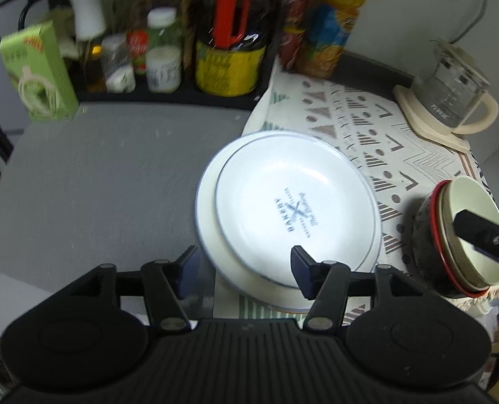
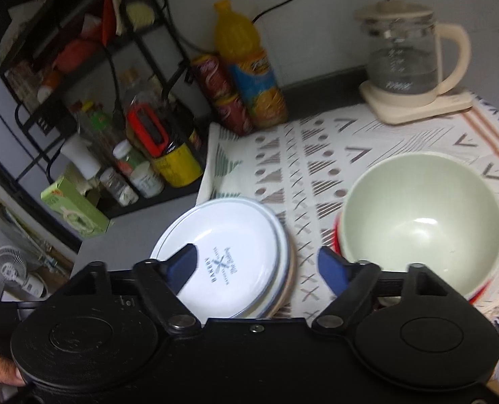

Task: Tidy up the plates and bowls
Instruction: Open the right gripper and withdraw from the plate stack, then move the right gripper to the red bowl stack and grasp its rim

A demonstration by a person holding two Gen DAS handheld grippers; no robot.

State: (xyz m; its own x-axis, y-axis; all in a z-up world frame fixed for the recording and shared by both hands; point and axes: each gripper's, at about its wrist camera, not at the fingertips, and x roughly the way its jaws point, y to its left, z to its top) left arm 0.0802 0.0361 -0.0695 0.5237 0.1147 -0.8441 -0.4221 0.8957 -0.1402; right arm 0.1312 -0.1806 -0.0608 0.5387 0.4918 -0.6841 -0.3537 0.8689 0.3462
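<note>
Left gripper (image 1: 246, 269) fingers wide apart, holding nothing; we hover over near rim of white plates (image 1: 293, 205), stacked to save room. Right gripper (image 2: 259, 269) fingers wide apart too, empty. Plates sit by its left finger, nested bowls (image 2: 421, 222) by right finger, on patterned cloth (image 2: 316, 155) over table.

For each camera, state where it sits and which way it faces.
Left wrist: on the left tongs, angled down at the stacked plates; the right tongs' fingertip pokes over the bowls.
Right wrist: on the right tongs, facing the plates and bowls; a hand shows.
Shared: plates, bowls, kettle.
</note>
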